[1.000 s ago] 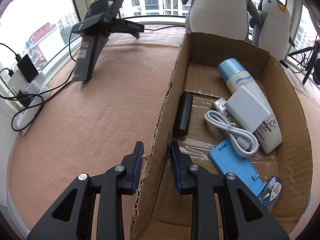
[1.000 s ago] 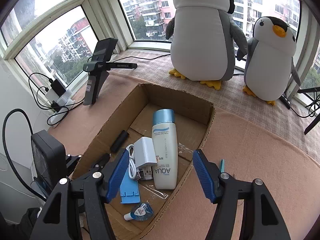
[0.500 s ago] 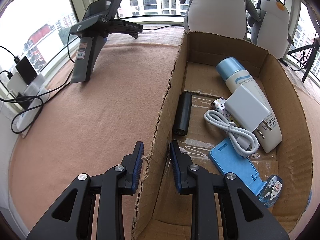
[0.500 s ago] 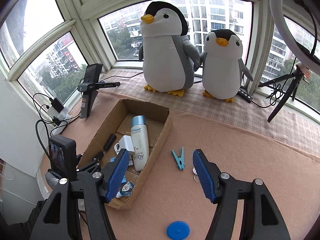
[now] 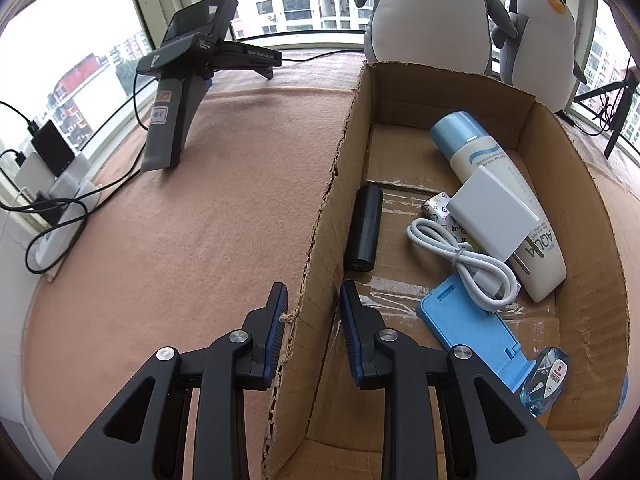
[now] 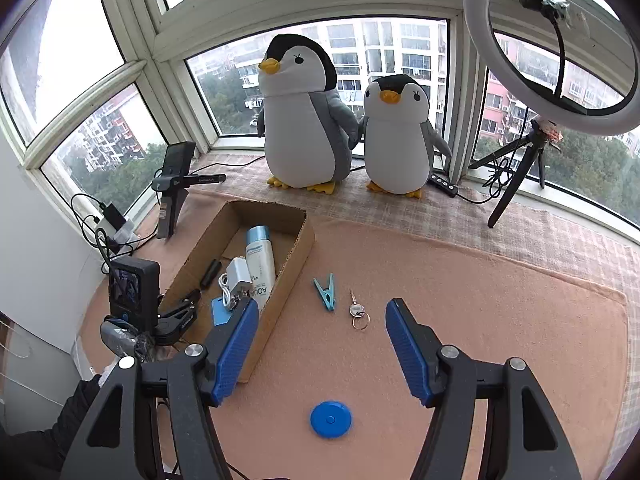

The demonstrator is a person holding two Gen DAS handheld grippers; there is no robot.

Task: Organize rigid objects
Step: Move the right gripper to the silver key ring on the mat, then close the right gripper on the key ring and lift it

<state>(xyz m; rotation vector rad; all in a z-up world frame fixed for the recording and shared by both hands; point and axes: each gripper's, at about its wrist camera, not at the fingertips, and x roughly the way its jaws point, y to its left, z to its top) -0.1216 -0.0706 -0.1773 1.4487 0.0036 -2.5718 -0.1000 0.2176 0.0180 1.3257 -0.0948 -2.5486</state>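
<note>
Left wrist view: left gripper (image 5: 310, 322) clamped cardboard box (image 5: 320, 248) wall at 6 o'clock; right gripper (image 6: 320, 344) gaped empty.

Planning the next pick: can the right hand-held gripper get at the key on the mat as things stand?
Probably yes. The right hand-held gripper is open and empty, the key lies flat on bare mat ahead of it, apart from the clothespin and the box.

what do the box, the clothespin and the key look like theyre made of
Box: corrugated cardboard, matte brown, with ragged torn rims. Clothespin: probably plastic, uniform teal, smooth. Key: metal, silvery and shiny, on a thin wire ring; too small to tell more.
</note>
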